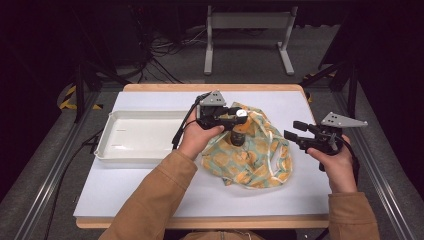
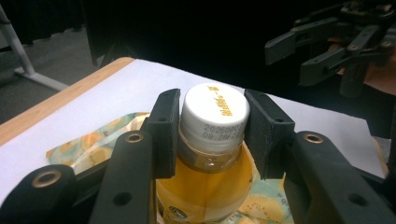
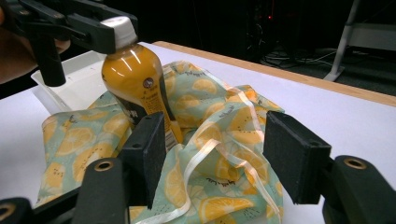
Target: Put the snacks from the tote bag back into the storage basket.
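The lower part of the bottle [image 3: 137, 81] was hidden down in the folds of the lemon-print cloth bag [image 1: 252, 150], and in the left gripper view its body was cut off by the bottom edge, so its base could not be made out. The small dark print on its label was too blurred to read. In the high view the bottle itself was mostly covered by the left gripper [image 1: 240, 120] above it, and only a bit of white cap [image 2: 215, 112] and orange body showed.

The left hand [image 1: 197, 137] reached in from the near side, its tan sleeve [image 1: 150, 200] running diagonally across the table [image 1: 125, 200], and held its gripper level over the middle of the bag. The right hand [image 1: 335, 160] was raised near the right edge of the table, its gripper [image 1: 294, 131] pointing left toward the bag.

The left gripper was clenched on the bottle at its neck, one pad on either side just under the cap, and the bottle stood upright and slightly tilted in the bag. The right gripper stood released, with nothing between its pads [image 3: 292, 156], well apart from the bottle and just off the bag's right edge. A white tray [image 1: 135, 137] lay to the left of the bag, beside the left hand.
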The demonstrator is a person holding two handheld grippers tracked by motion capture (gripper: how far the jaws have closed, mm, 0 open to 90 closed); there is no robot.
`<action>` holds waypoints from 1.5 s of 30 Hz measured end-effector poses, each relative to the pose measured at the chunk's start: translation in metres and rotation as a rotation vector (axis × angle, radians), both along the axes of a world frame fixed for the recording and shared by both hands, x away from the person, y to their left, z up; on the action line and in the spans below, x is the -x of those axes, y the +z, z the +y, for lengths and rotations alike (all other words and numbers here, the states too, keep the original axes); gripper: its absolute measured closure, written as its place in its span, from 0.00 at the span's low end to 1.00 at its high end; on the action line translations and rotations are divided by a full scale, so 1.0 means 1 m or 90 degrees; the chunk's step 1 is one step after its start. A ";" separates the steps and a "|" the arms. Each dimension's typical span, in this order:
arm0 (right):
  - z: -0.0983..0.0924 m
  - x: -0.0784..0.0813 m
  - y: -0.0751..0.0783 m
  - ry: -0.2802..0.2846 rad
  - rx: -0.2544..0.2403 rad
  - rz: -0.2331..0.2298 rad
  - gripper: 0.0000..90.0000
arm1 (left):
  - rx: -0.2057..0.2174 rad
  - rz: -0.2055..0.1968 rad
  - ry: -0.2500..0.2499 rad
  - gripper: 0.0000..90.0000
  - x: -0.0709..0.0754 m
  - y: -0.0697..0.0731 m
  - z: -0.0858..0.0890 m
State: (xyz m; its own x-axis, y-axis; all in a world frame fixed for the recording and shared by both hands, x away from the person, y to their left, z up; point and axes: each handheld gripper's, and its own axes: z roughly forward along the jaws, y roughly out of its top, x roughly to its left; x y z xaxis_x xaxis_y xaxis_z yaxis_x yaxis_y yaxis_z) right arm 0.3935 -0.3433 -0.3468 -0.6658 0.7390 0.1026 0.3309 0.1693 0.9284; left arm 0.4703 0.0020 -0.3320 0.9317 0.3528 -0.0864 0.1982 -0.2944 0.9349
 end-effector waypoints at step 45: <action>-0.001 -0.005 -0.007 -0.019 0.023 -0.006 0.44 | 0.019 -0.018 -0.019 0.65 0.041 0.079 0.029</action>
State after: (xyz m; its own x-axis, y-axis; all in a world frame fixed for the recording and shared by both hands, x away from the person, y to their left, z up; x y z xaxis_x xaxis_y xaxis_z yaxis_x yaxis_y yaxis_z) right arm 0.3981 -0.3440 -0.3541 -0.6437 0.7621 0.0693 0.3274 0.1924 0.9251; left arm 0.4289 0.0311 -0.2531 0.9439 0.3230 -0.0693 0.1628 -0.2724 0.9483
